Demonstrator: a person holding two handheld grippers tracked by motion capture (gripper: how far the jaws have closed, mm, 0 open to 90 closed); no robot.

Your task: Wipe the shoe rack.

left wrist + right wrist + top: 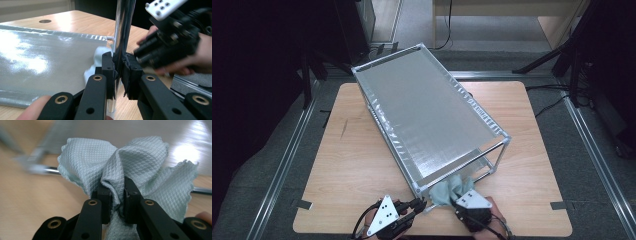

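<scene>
Though gripped, cloth (130, 162) inside rack (432, 107)

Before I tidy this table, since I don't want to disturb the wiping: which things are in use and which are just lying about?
In use:
- left gripper, shut on the rack post
- right gripper, shut on the cloth
- metal rack

Lying about:
- floor cables
- tape marks
</scene>
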